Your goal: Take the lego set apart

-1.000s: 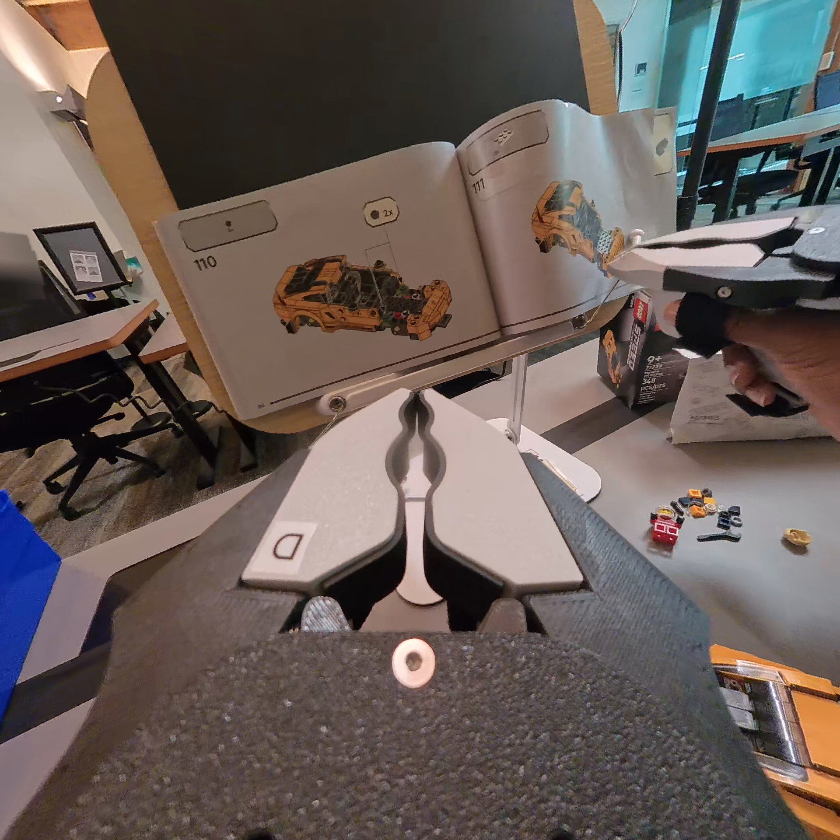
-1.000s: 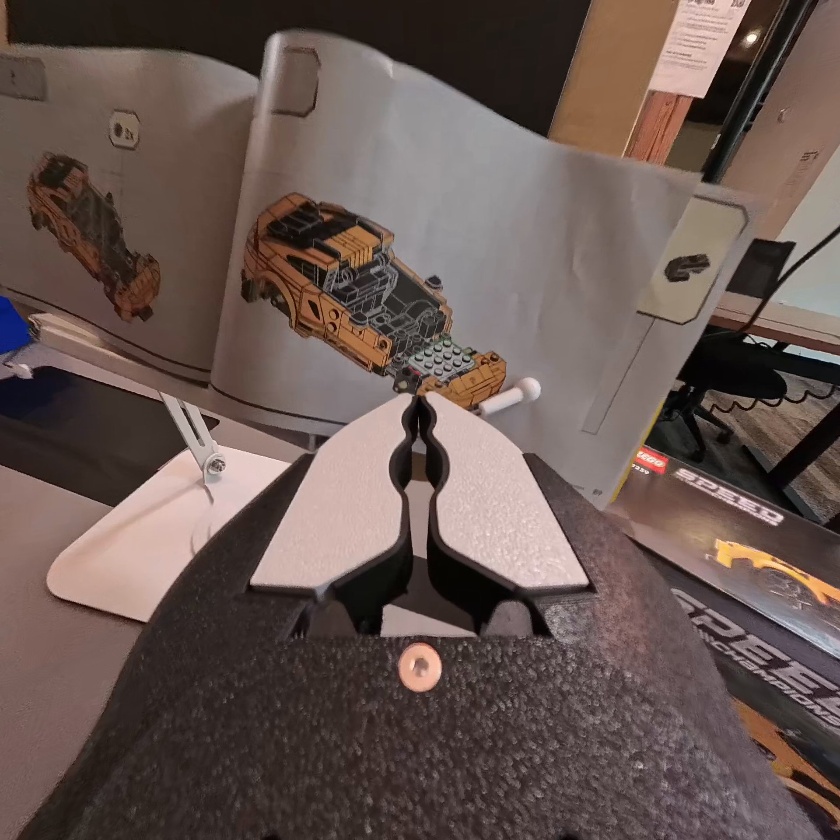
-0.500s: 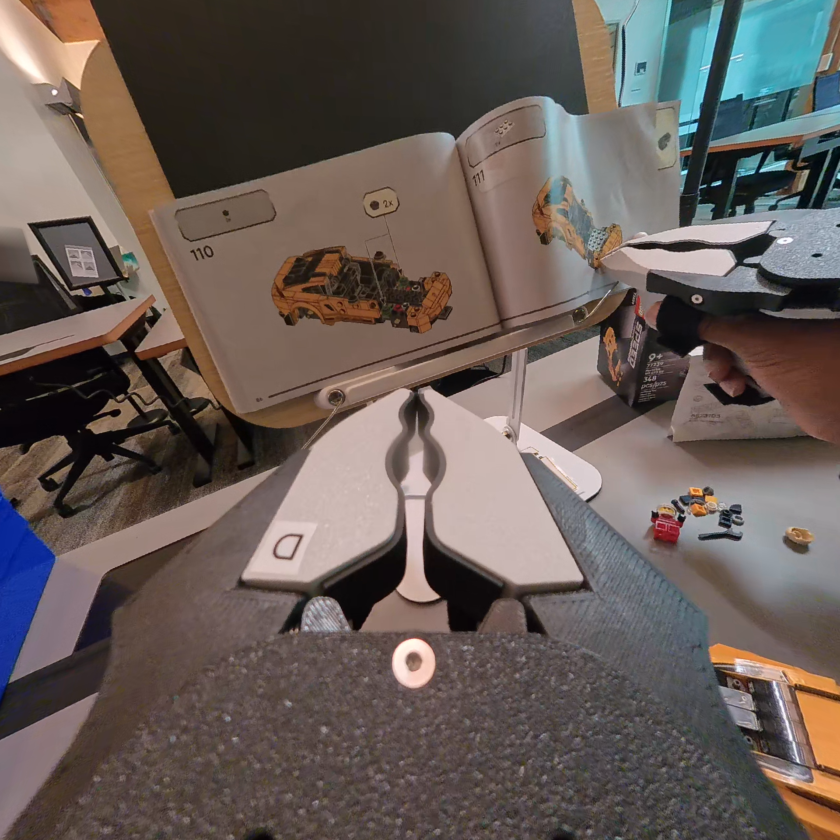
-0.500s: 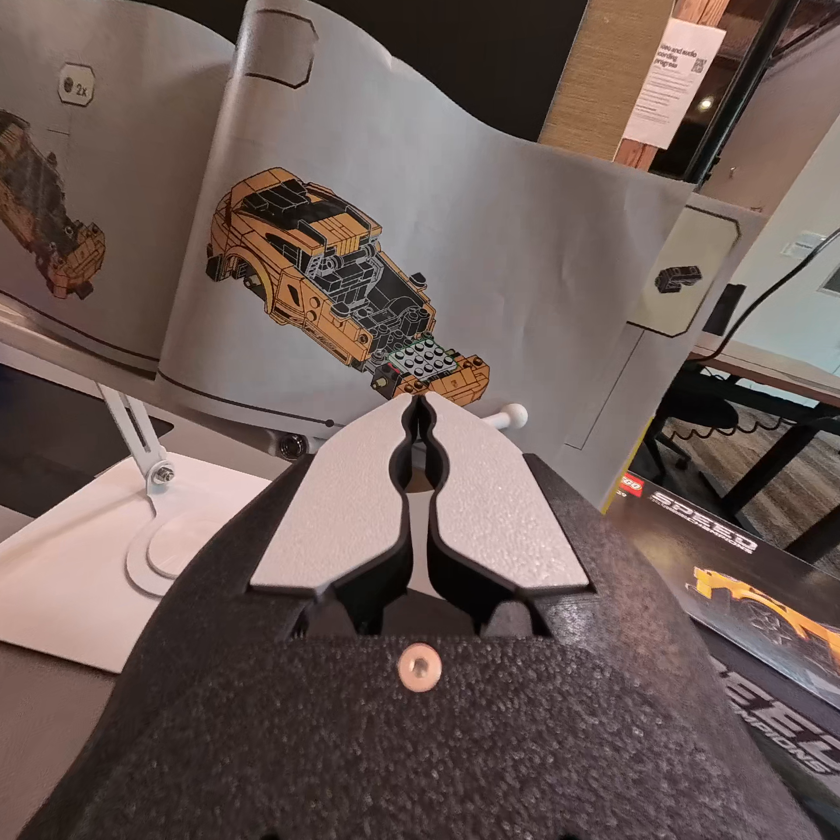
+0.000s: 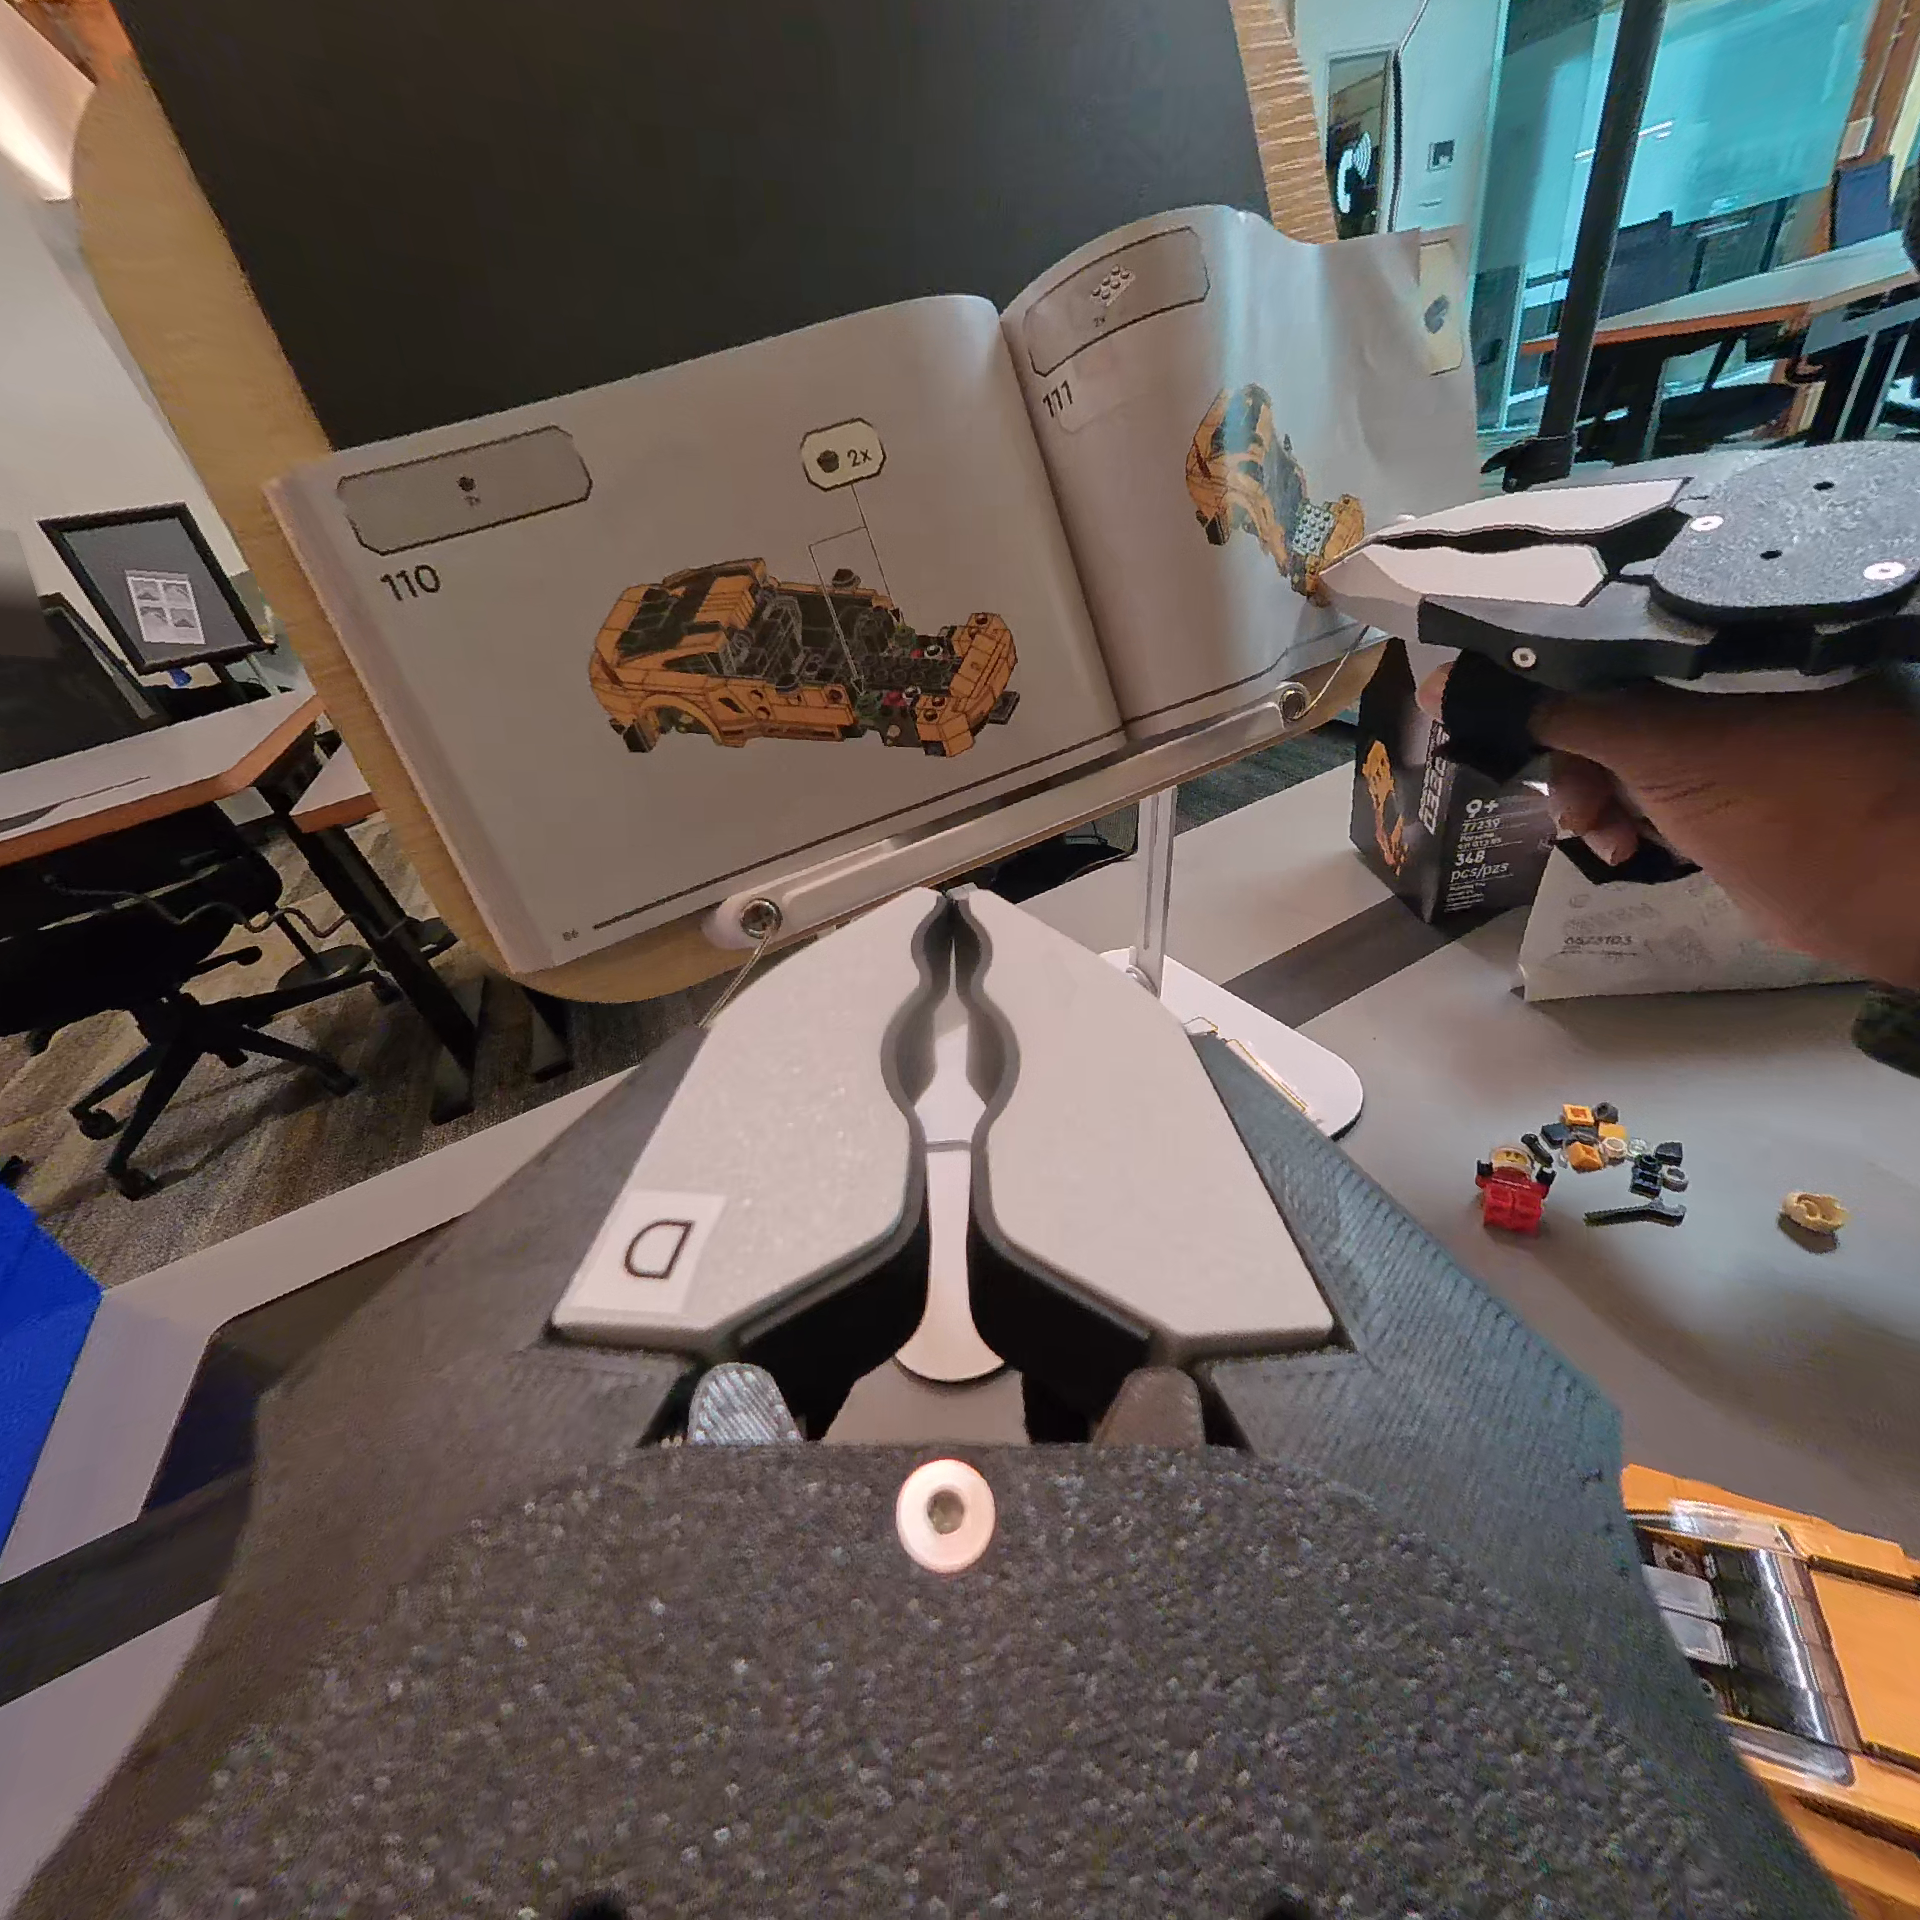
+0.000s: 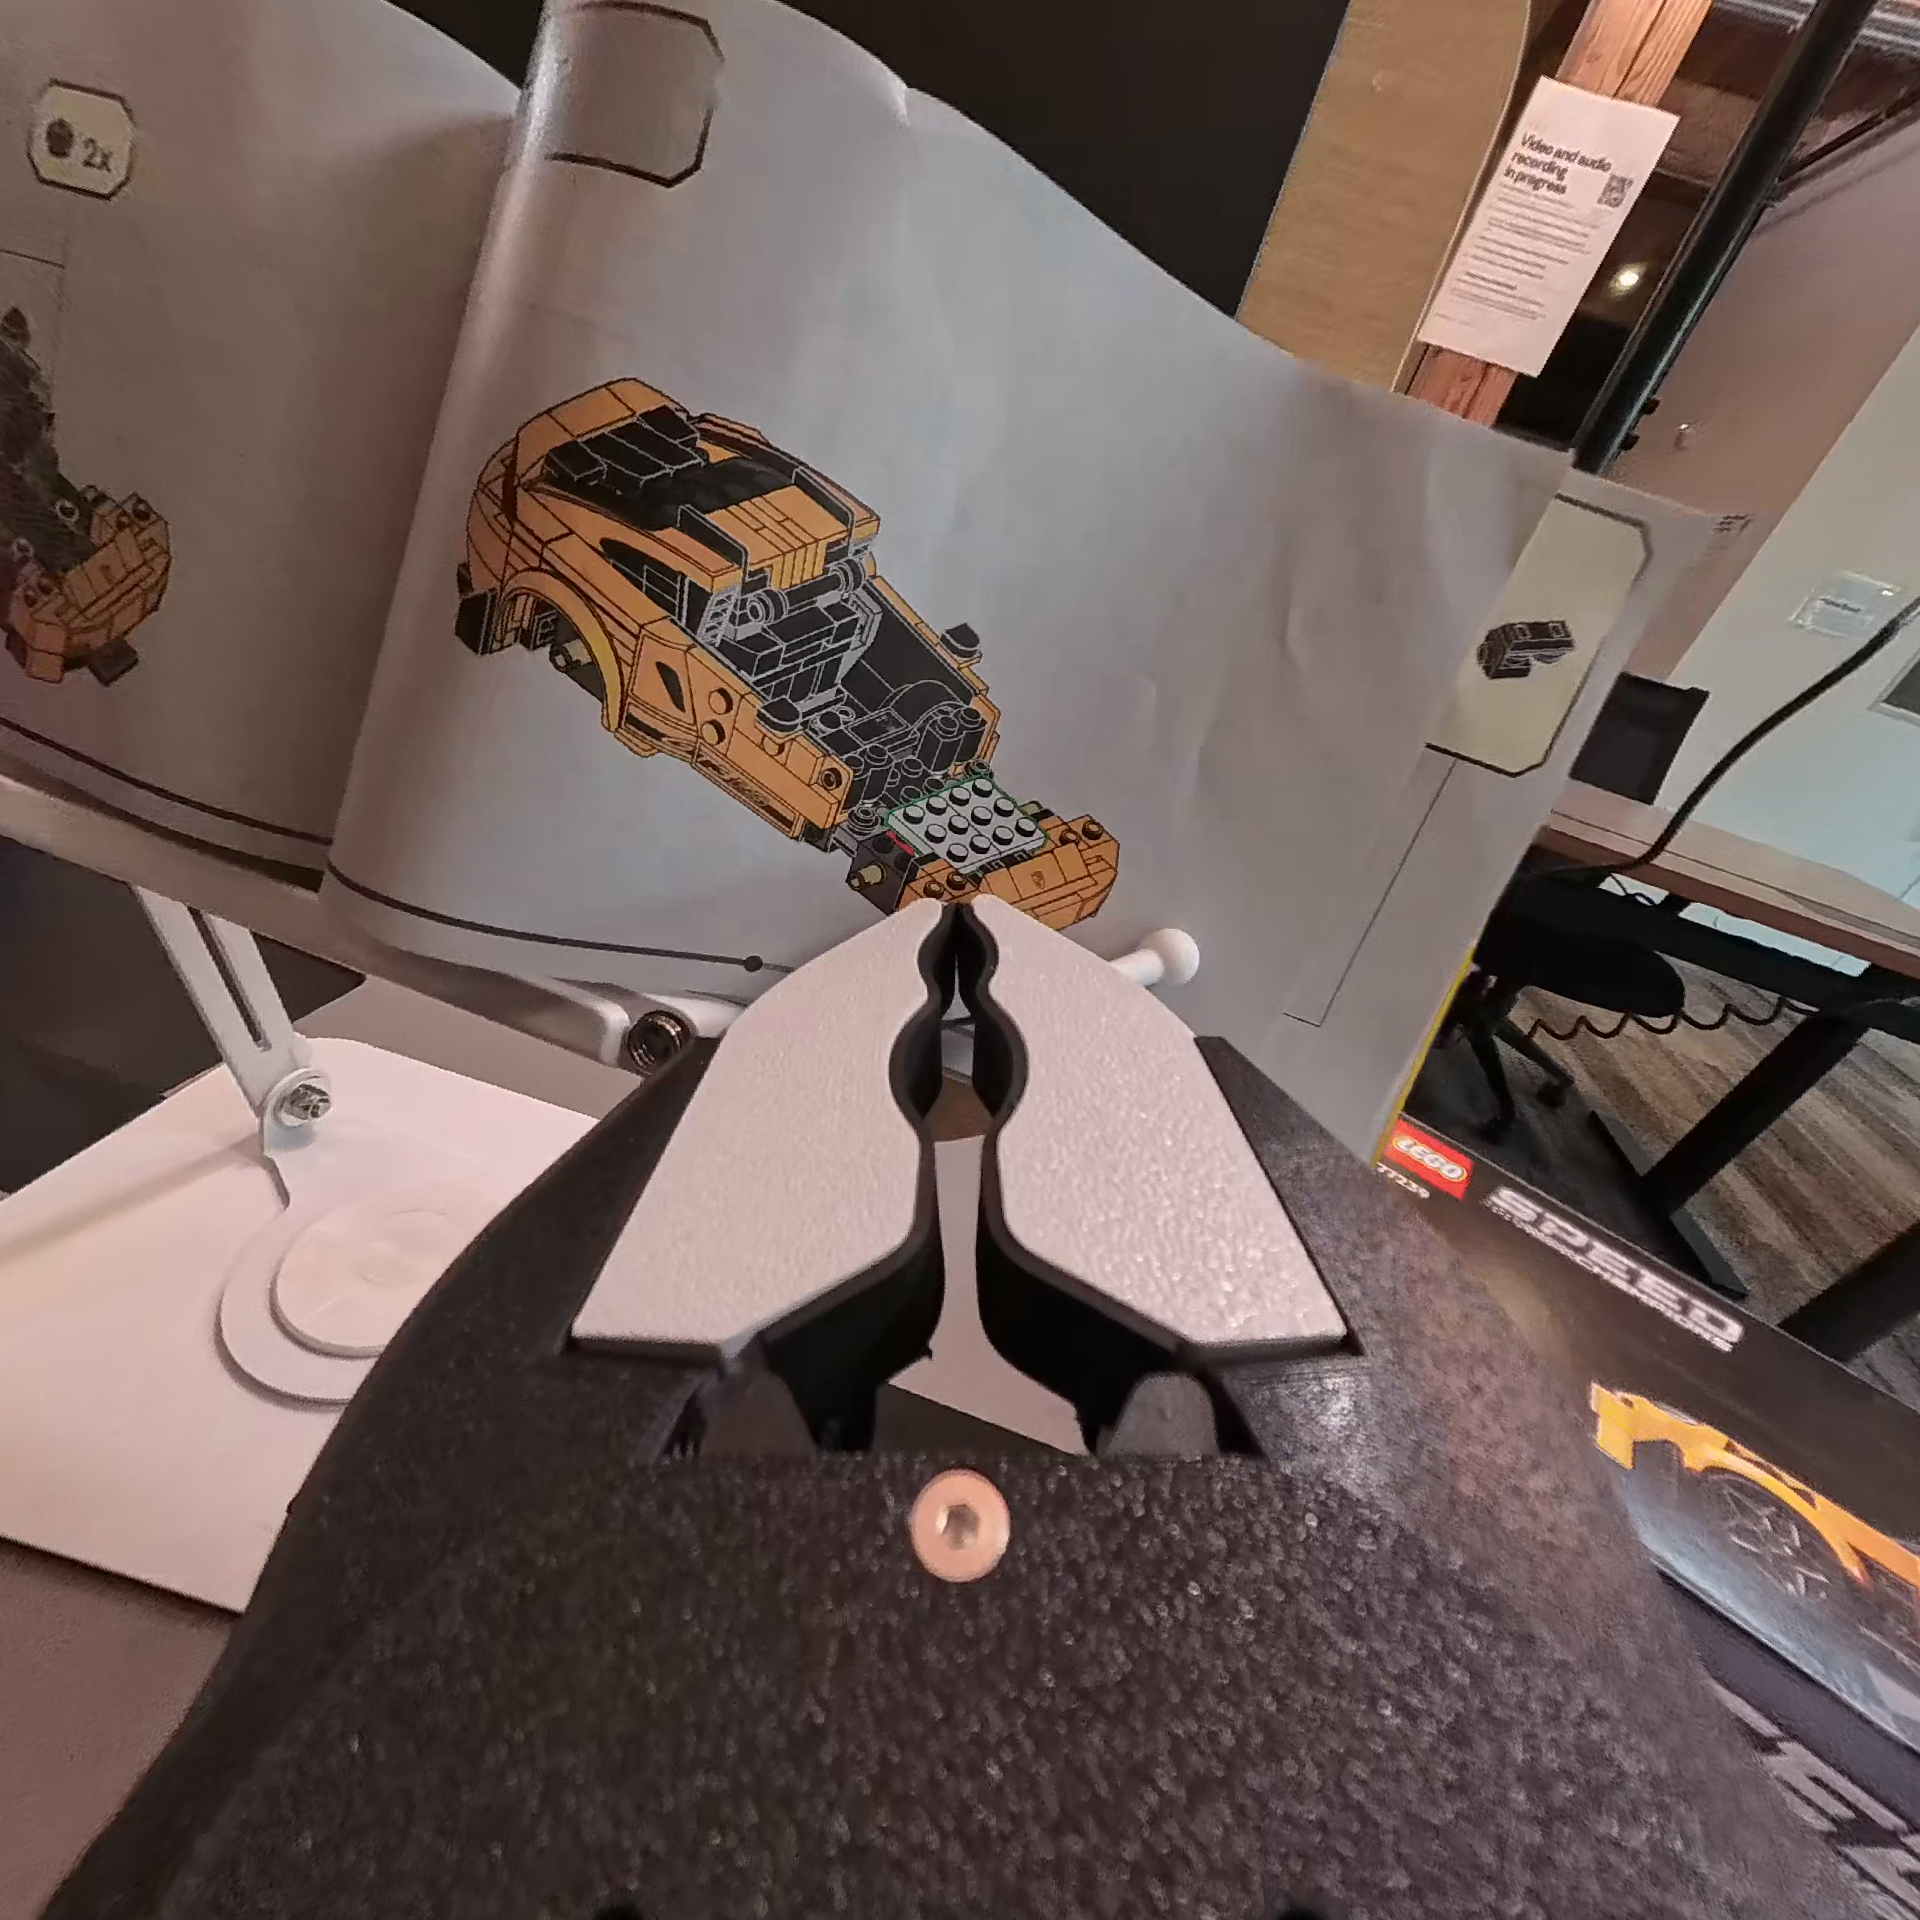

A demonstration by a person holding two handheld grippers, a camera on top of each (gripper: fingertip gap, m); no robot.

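The orange lego car (image 5: 1787, 1621) lies at the lower right edge of the left wrist view, mostly cut off. Loose lego pieces (image 5: 1605, 1148) and a red minifigure (image 5: 1512, 1184) lie on the grey table. My left gripper (image 5: 951, 899) is shut and empty, held above the table and facing the open instruction booklet (image 5: 727, 644). My right gripper (image 6: 956, 912) is shut, its tips at the lower edge of the booklet's right page (image 6: 1039, 520). It also shows in the left wrist view (image 5: 1340, 566), held by a hand. I cannot tell whether it touches the page.
The booklet rests on a white stand (image 5: 1247, 1049) with a flat base (image 6: 208, 1247). A dark lego box (image 6: 1662, 1403) lies to the right of the stand, next to a white bag (image 5: 1662, 935). A small tan piece (image 5: 1813, 1210) lies apart. Desks and office chairs stand behind. The grippers' ends are close to 25 centimetres from one another. From the right gripper's tips to the red minifigure (image 5: 1512, 1184) is close to 20 centimetres.
My right gripper has moved closer to the booklet's right page and slightly left. The left gripper has hardly moved. Both stay shut.
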